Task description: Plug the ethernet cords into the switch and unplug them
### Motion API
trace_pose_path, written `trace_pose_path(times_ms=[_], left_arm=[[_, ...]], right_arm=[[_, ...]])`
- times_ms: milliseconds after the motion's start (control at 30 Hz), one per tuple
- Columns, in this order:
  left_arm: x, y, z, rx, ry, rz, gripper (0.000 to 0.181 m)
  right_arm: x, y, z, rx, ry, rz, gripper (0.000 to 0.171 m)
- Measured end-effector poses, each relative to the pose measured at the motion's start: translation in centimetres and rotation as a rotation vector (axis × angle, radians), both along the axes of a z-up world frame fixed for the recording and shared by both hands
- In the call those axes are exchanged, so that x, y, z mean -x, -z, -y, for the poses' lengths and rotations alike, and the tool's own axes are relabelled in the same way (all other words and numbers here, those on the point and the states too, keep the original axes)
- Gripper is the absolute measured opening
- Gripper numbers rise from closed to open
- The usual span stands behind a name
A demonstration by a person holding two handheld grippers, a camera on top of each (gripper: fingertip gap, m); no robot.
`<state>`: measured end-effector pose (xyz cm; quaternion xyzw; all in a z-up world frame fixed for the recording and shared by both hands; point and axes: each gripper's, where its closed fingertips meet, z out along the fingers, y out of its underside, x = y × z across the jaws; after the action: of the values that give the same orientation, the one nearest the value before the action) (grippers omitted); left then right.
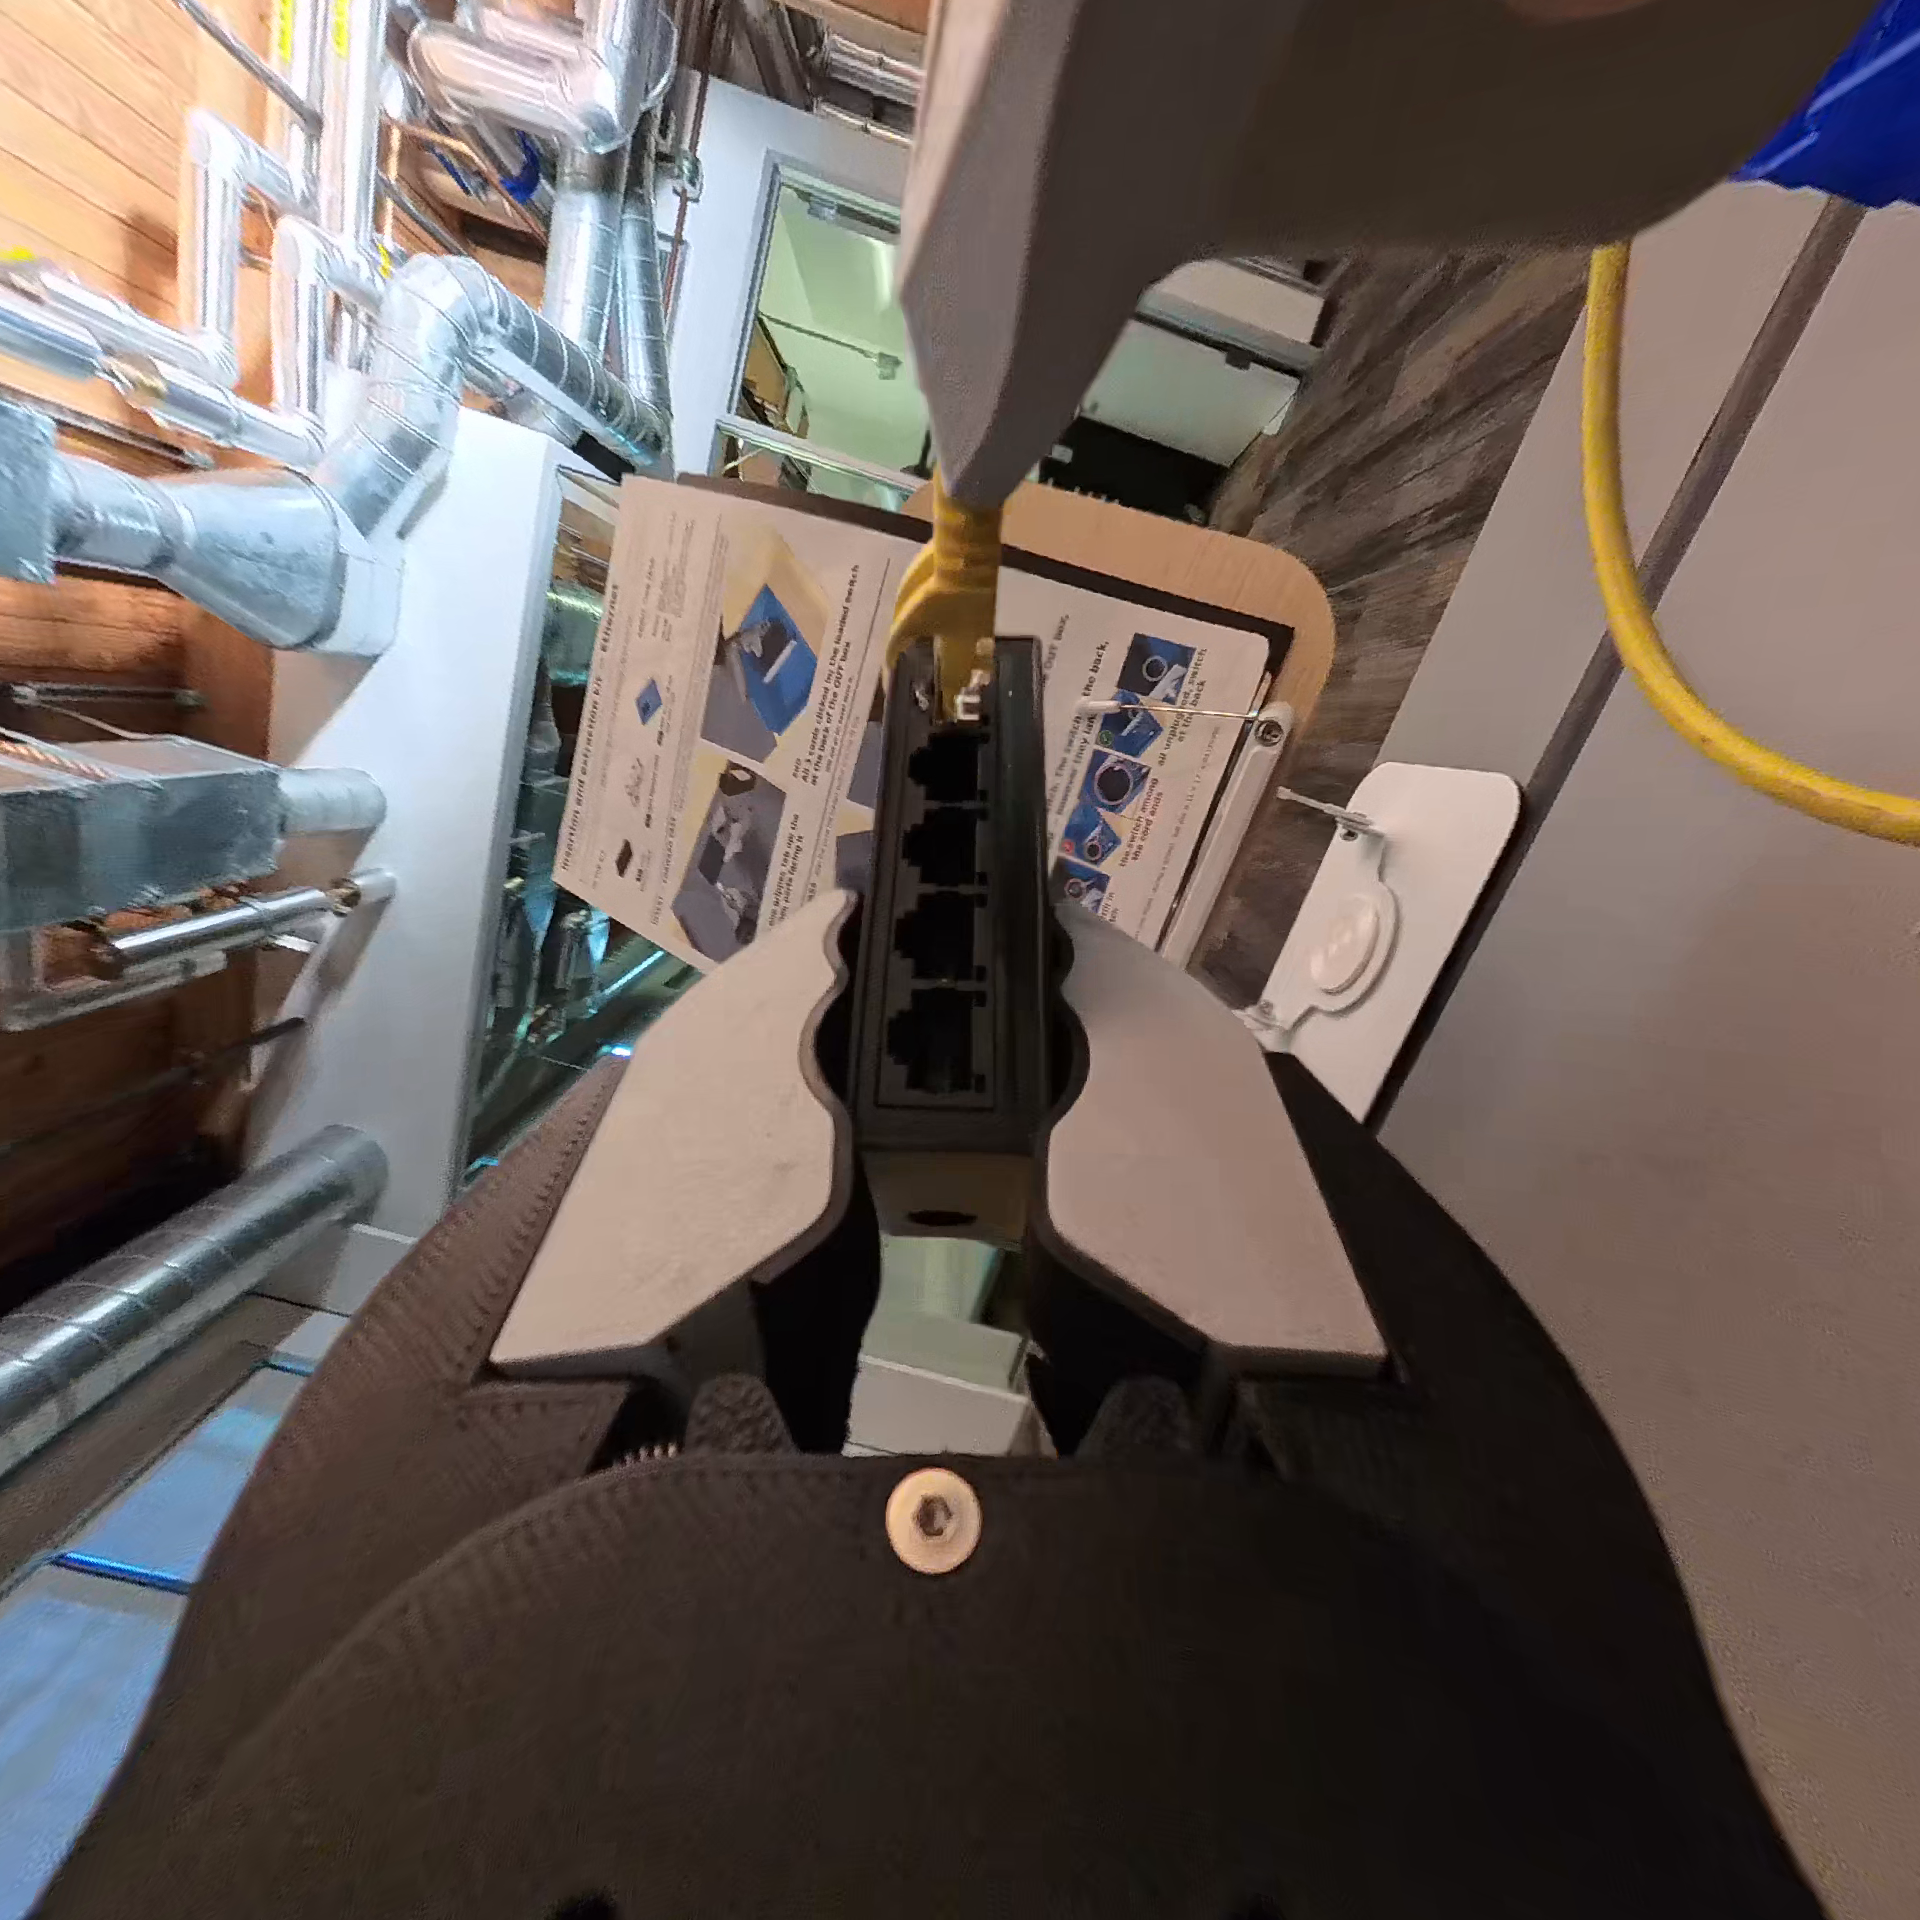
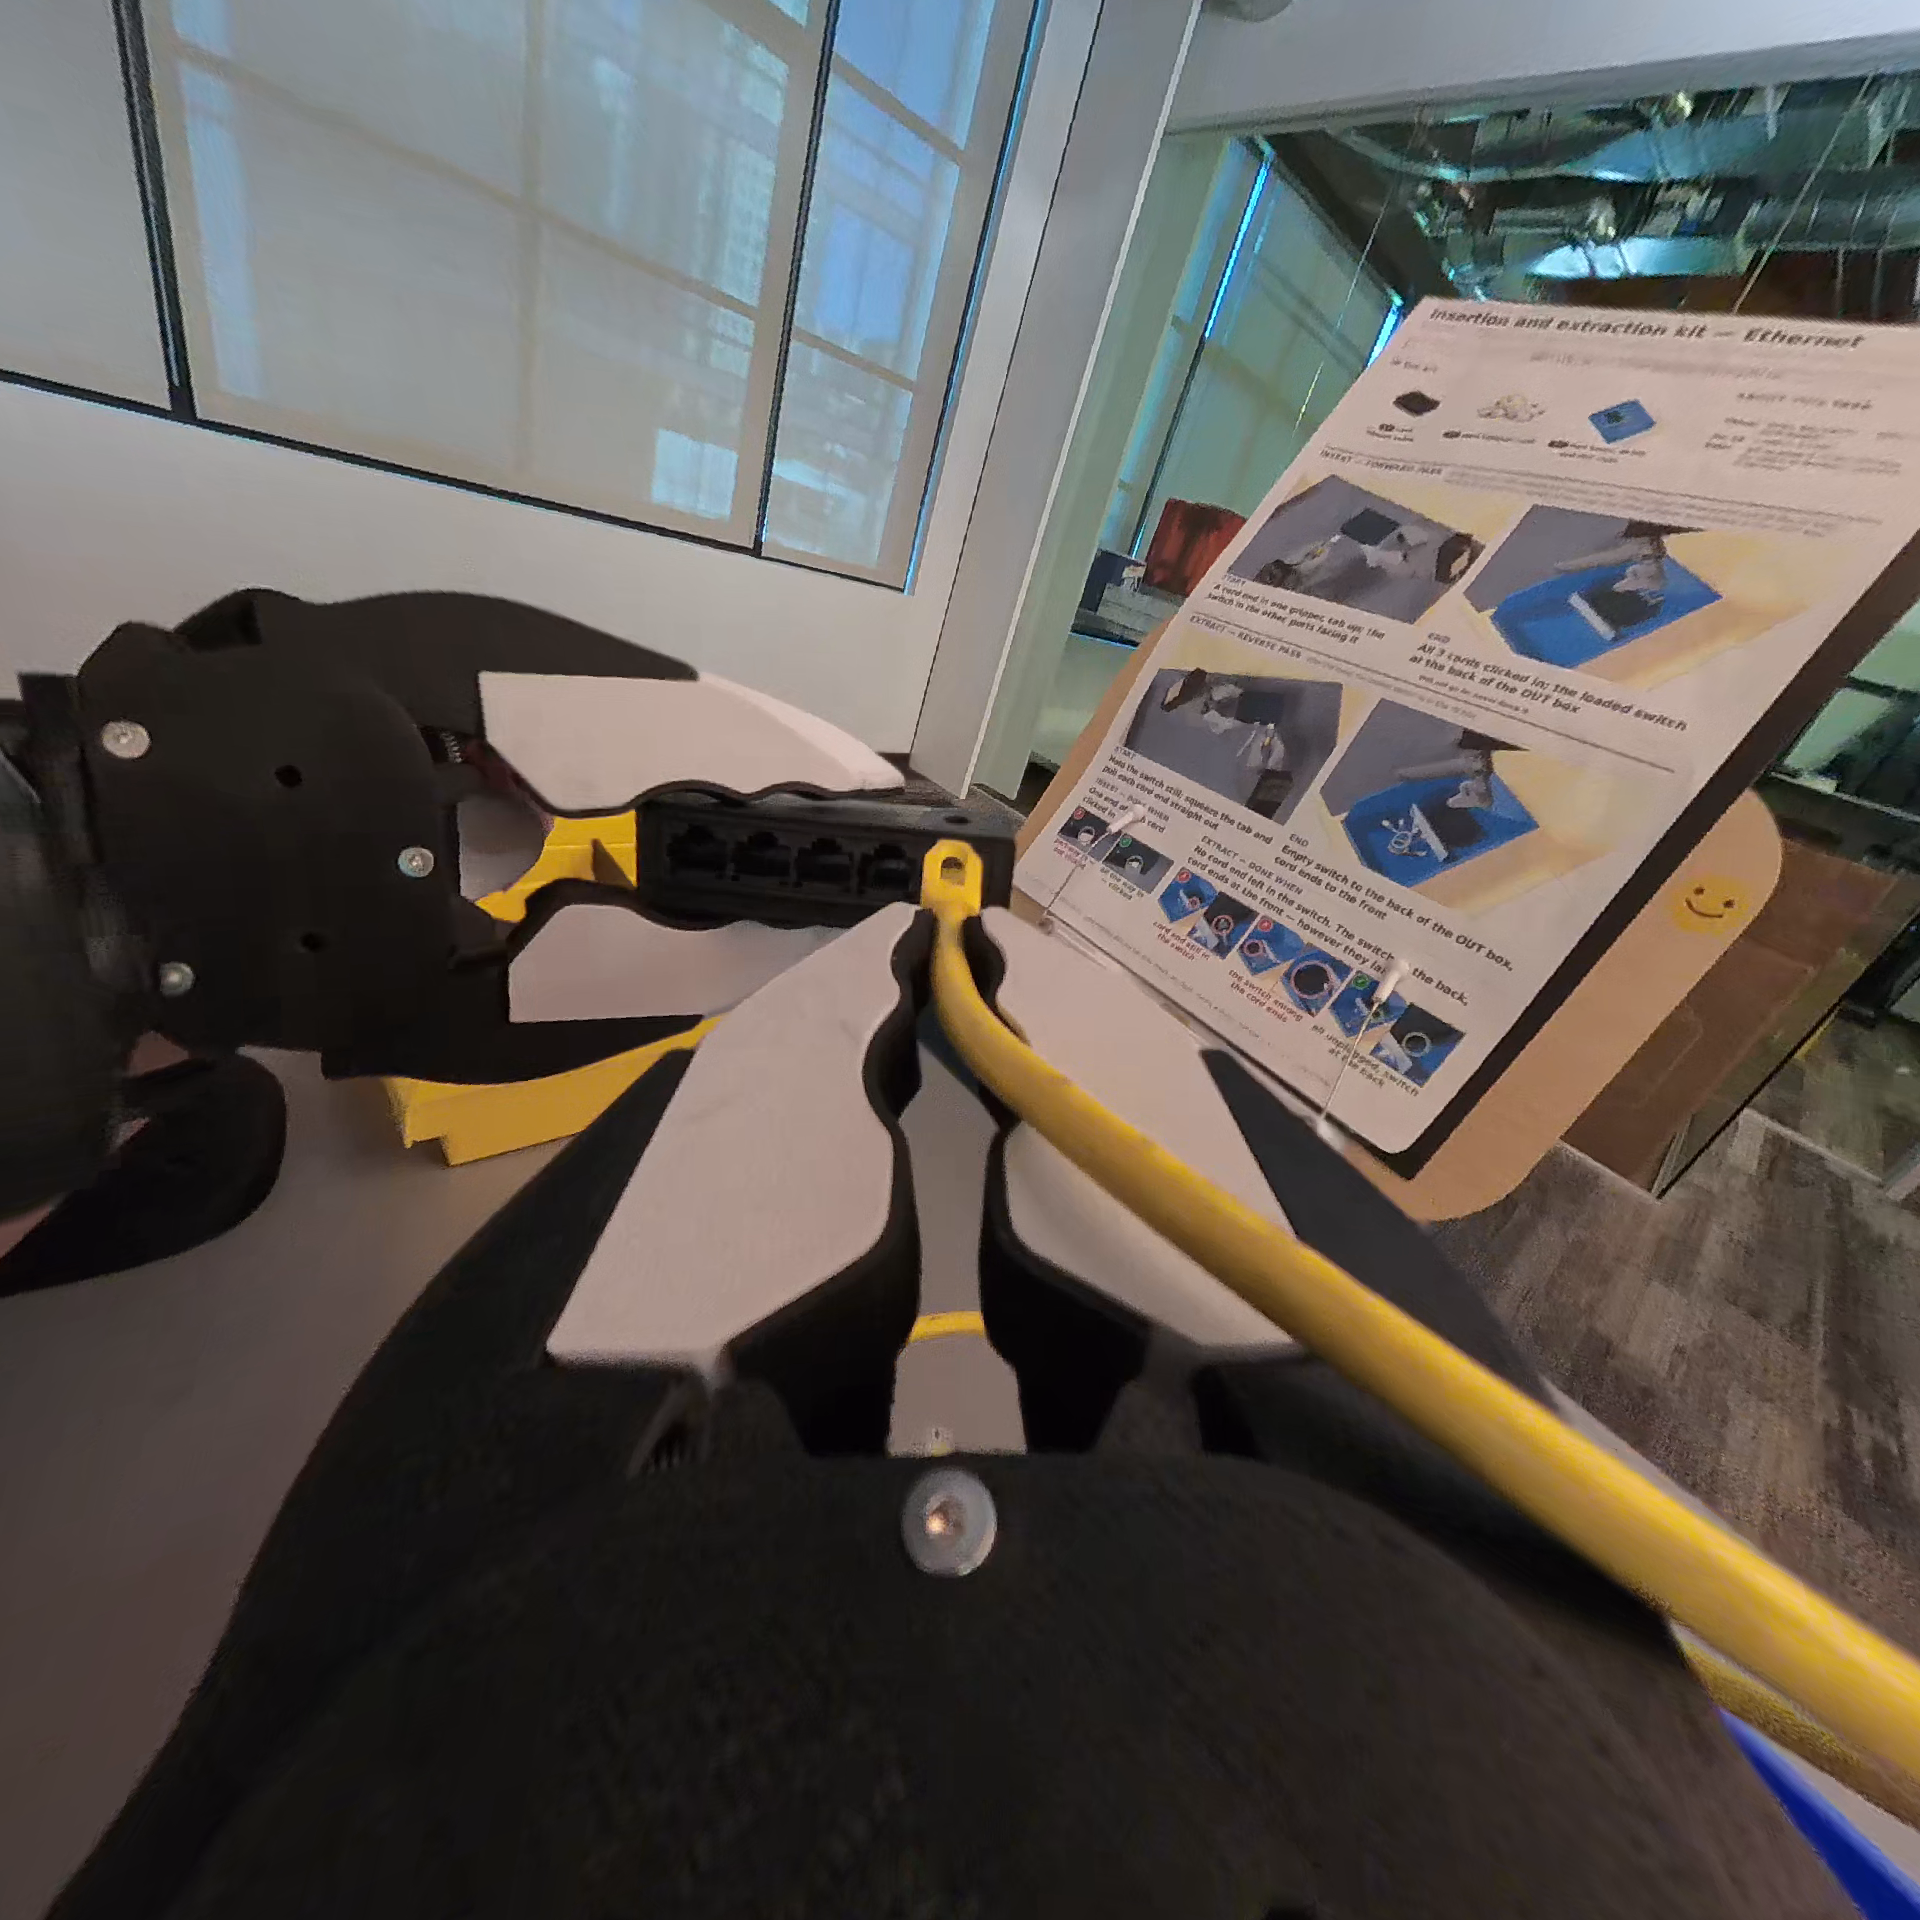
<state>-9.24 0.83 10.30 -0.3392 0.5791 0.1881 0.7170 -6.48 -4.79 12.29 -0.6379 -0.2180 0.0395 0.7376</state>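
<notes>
black network switch [image 1: 951, 935] held edge-on between the two grey fingers of the left gripper [image 1: 951, 940], which is clamped on its flat sides. the switch's row of ports faces the camera in the left wrist view; four ports show dark and unfilled, running in a line away from the lens. at the far end of that row, the plug of a yellow ethernet cord [image 1: 951, 582] sits at the last port, its clear tip at the mouth of the socket; how far in it has gone cannot be told. the right gripper's grey finger [image 1: 1039, 260] comes down from the top of the view onto that plug.

from the right wrist view, the right gripper [image 2: 951, 925] is pinched on the yellow cord just behind its plug, with the cord [image 2: 1299, 1268] running back between the fingers and out to the lower right. the plug's yellow boot [image 2: 951, 868] touches the end port of the switch [image 2: 821, 857], which lies level here, held by the left gripper [image 2: 675, 862] coming in from the left.

a printed instruction sheet [image 2: 1455, 727] on a tilted wooden board [image 2: 1704, 935] stands just behind the switch. a yellow block [image 2: 499, 1101] lies on the grey table [image 2: 208, 1455] under the left gripper. a window [image 2: 520, 260] fills the wall behind.
</notes>
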Motion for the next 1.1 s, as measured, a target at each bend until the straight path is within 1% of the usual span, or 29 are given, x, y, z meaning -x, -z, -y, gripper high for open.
trace_pose_path(times_ms=[100,200,333,433,500,600,633,700,733,800,867,900,967,1000,1067,1100], left_arm=[[0.1,-0.2,0.5,-0.030,0.013,-0.017,0.028],[0.1,0.2,0.5,0.024,0.030,-0.011,0.029],[0.1,-1.6,1.9,0.010,0.082,0.105,0.030],[0.3,-2.8,3.1,0.026,0.117,0.186,0.037],[0.1,-3.3,4.4,0.095,0.197,0.236,0.042],[0.2,-4.4,6.0,0.177,0.293,0.300,0.064],[0.5,-4.8,6.1,0.213,0.313,0.314,0.072],[1.3,-5.3,6.2,0.369,0.379,0.355,0.082],[1.7,-5.6,6.1,0.484,0.433,0.395,0.088],[2.3,-6.0,6.1,0.761,0.595,0.477,0.097],[2.2,-5.8,6.0,1.028,0.754,0.523,0.099],[2.0,-5.5,5.8,1.113,0.799,0.528,0.097],[1.5,-4.5,5.5,1.205,0.837,0.490,0.097],[1.4,-4.1,5.8,1.215,0.860,0.454,0.094],[1.1,-3.5,6.3,1.162,0.878,0.391,0.083],[0.9,-3.0,6.1,1.119,0.842,0.370,0.078]], right_arm=[[0.3,0.0,0.1,0.002,0.001,-0.010,0.007],[0.4,0.3,0.0,-0.039,0.015,0.055,0.006],[0.8,-1.5,1.5,-0.215,0.064,0.126,0.006],[1.4,-2.7,2.9,-0.348,0.128,0.217,0.006],[1.8,-3.1,3.4,-0.403,0.162,0.267,0.006],[2.2,-3.4,4.0,-0.460,0.181,0.291,0.006],[2.2,-3.5,4.2,-0.480,0.194,0.304,0.006],[2.0,-3.8,4.5,-0.508,0.222,0.336,0.006],[1.9,-4.0,4.6,-0.520,0.234,0.346,0.006],[2.0,-4.3,5.1,-0.559,0.239,0.360,0.006],[2.3,-4.4,5.5,-0.592,0.237,0.378,0.006],[2.5,-4.4,5.6,-0.605,0.231,0.390,0.006],[3.2,-4.0,5.6,-0.616,0.214,0.419,0.005],[3.5,-3.8,5.5,-0.616,0.205,0.433,0.006],[3.9,-3.4,5.3,-0.613,0.190,0.445,0.006],[4.1,-3.2,5.3,-0.614,0.178,0.447,0.006]])
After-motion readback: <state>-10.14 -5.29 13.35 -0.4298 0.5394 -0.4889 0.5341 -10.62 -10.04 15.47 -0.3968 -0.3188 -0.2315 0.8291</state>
